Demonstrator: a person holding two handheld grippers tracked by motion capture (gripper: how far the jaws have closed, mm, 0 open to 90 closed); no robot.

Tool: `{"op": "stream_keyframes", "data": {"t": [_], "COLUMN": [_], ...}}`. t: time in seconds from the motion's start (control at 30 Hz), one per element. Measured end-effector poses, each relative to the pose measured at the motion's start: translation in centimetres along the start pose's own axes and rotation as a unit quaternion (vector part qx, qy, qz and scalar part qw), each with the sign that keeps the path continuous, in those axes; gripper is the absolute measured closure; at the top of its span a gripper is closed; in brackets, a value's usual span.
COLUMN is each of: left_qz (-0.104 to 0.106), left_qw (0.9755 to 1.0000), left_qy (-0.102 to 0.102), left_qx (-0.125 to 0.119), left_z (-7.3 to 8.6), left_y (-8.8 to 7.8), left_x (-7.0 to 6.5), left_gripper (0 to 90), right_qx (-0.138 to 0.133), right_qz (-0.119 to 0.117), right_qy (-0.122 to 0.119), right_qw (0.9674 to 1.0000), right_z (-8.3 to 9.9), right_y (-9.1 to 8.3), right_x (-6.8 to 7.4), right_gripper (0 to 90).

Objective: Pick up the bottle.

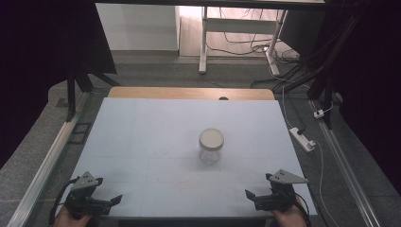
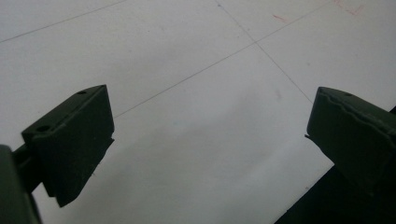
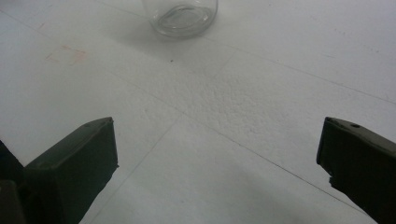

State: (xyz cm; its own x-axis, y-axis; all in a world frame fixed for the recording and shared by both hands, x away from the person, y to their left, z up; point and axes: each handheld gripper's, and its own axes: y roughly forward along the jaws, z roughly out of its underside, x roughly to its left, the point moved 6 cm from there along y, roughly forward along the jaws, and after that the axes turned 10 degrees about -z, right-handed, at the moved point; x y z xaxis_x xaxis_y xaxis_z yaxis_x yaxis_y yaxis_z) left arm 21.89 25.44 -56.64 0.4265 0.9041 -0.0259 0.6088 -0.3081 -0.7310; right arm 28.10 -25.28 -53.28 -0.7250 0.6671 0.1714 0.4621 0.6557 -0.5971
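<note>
A clear glass jar [image 1: 210, 146] with a cream lid stands upright near the middle of the pale blue table top [image 1: 142, 142]. Its rounded base [image 3: 180, 17] shows at the top of the right gripper view, well beyond the jaws. My left gripper [image 1: 113, 200] rests at the table's front left corner, held by a hand, jaws wide apart with nothing between them [image 2: 210, 140]. At the front right corner my right gripper [image 1: 249, 195] is likewise open and empty [image 3: 217, 158], pointing toward the jar.
A wooden strip [image 1: 189, 92] edges the table's far side. A white power strip [image 1: 302, 138] and cables lie on the floor to the right. A metal rail [image 1: 45, 165] runs along the left. A white desk frame [image 1: 236, 33] stands behind.
</note>
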Motion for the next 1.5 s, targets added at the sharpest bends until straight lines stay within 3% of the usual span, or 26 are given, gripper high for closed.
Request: {"op": "stream_keyframes", "data": {"t": [0.73, 0.97, 1.3, 1.5], "left_qz": [0.003, 0.003, 0.003, 0.003], "left_qw": [1.0, 1.0, 1.0, 1.0], "left_qy": [0.003, 0.002, -0.001, 0.0], "left_qx": [0.004, 0.005, 0.004, 0.004], "left_z": [0.0, 0.0, 0.0, 0.0], "left_y": [0.1, 0.2, 0.1, 0.2], "left_x": [-0.1, -0.1, 0.0, 0.0], "left_gripper": [1.8, 1.8, 1.7, 1.6], "right_qx": [-0.006, -0.015, -0.005, -0.011], "right_qz": [-0.028, -0.048, -0.072, -0.071], "right_qy": [-0.02, -0.033, -0.043, -0.041], "right_qw": [0.9994, 0.9982, 0.9965, 0.9966], "right_z": [-1.4, -2.4, -3.4, -4.1], "right_y": [0.6, 1.5, 3.1, 3.7], "right_x": [0.7, 1.3, 1.7, 1.4], "right_gripper": [0.0, 0.0, 0.0, 0.0]}}
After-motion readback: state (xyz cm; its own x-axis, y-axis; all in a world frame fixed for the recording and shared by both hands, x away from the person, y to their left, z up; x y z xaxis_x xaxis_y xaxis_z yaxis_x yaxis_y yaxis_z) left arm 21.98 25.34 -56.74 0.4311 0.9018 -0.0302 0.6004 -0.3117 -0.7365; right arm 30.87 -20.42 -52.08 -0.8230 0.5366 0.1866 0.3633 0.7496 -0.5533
